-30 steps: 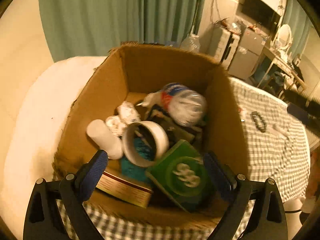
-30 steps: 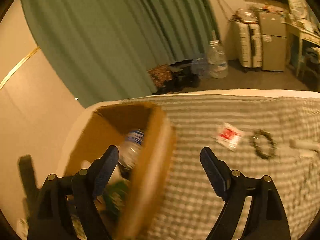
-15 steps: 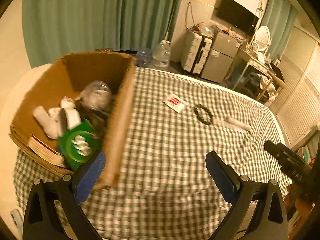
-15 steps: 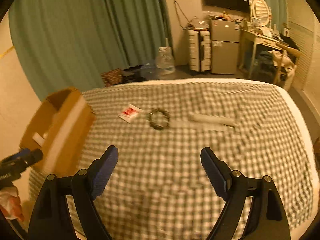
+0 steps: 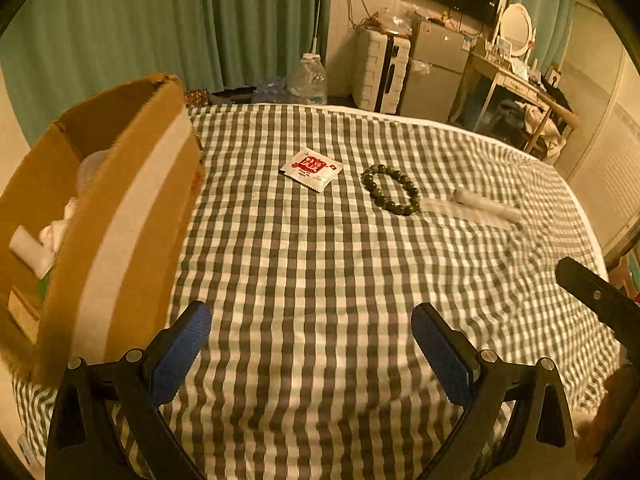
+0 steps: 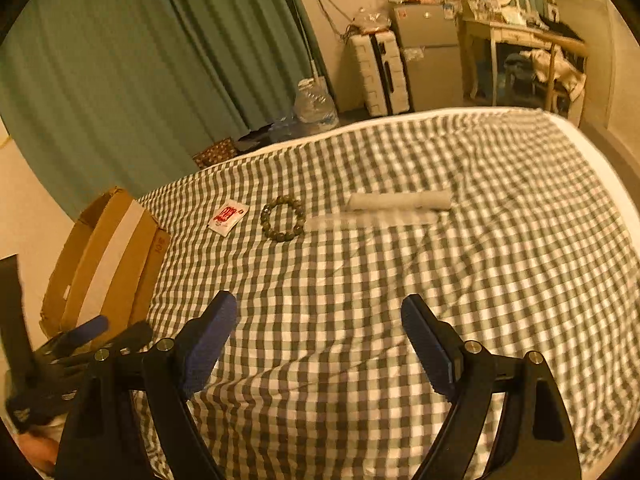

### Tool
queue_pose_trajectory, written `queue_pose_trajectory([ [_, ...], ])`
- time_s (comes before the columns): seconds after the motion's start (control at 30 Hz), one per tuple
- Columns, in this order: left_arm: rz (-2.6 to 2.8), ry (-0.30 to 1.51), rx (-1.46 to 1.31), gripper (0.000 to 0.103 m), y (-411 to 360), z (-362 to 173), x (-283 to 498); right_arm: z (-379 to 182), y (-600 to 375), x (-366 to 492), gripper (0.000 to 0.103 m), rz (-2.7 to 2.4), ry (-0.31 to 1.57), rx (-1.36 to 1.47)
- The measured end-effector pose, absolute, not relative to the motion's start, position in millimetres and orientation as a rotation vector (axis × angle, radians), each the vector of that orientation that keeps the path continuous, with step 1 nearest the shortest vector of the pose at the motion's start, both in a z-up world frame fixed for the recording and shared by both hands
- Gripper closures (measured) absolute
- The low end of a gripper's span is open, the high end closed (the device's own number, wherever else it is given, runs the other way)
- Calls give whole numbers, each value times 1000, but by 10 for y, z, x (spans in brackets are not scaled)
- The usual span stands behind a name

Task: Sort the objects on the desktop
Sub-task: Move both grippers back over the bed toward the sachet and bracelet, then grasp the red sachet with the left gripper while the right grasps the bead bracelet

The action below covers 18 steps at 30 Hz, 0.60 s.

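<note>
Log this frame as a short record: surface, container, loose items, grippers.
surface: checked cloth
container: cardboard box at left edge, partly filled
loose items: red-white sachet, bead bracelet, white tube, in a row
left gripper: open, empty
right gripper: open, empty

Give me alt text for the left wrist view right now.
The open left claw hovers empty over a checked cloth. Ahead lie a red-and-white sachet, a bead bracelet and a white tube; a cardboard box stands left.
</note>
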<state>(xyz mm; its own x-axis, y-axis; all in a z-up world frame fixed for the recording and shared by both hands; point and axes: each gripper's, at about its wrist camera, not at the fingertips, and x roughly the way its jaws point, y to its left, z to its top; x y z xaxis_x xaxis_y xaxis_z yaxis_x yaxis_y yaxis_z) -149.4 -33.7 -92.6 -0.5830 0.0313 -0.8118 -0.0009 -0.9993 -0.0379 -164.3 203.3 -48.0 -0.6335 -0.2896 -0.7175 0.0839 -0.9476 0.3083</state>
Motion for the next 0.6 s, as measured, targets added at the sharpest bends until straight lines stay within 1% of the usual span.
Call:
queue_pose_trajectory([
  [0.1, 2785, -27, -1432, 0, -345, -1047, -1680, -500, 1938, -1732, 18, -2637, -379, 1160],
  [0.3, 2805, -58, -1434, 0, -451, -1276, -2094, -520, 1613, -2004, 19, -2632, -186, 1081],
  [0.5, 2812, -65, -1469, 0, -522, -1515, -2517, -704, 1349, -2504, 19, -2594, -133, 1105],
  [0.6, 2843, -48, -1464, 0, -580, -1626, -2662, -818, 1136, -2809, 19, -2573, -64, 1107],
])
